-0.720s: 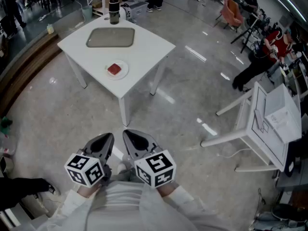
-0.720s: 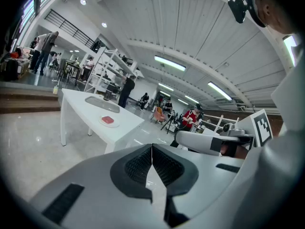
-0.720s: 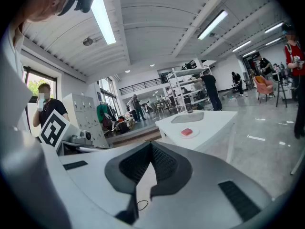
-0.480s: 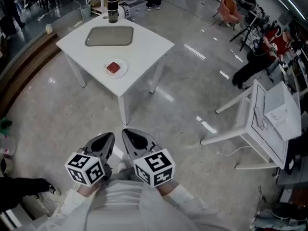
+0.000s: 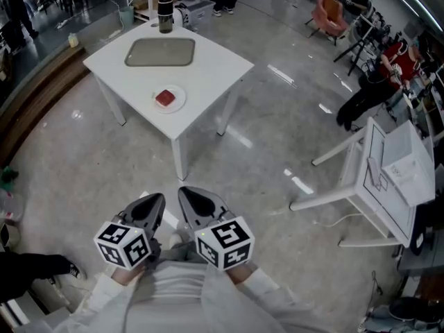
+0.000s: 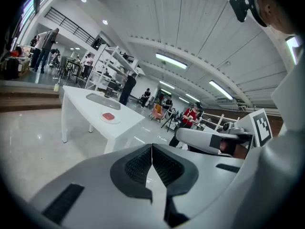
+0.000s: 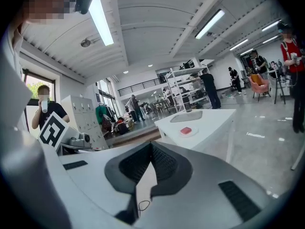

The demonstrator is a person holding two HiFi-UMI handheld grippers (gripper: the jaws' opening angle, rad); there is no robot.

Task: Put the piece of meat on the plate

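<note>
- L gripper (image 5: 154, 201): low in head view, close to body. Jaws shut tight, pads touching, nothing btwn them.
- Grey tray (image 5: 160, 53): flat on far part of white table (image 5: 215, 68). Dark bottle (image 5: 164, 14) standing just behind it, at far edge.
- Meat (image 5: 165, 98): small, red, lying on round white plate (image 5: 182, 101). Near front edge of table, apart from tray, well apart from both grippers.
- R gripper (image 5: 187, 197): just beside L gripper, pointing same way, twd table. Jaws shut too, pads together, holding nothing.
- Tipped table (image 5: 388, 179): white, on its side on shiny grey floor, far right, well apart from rest.
</note>
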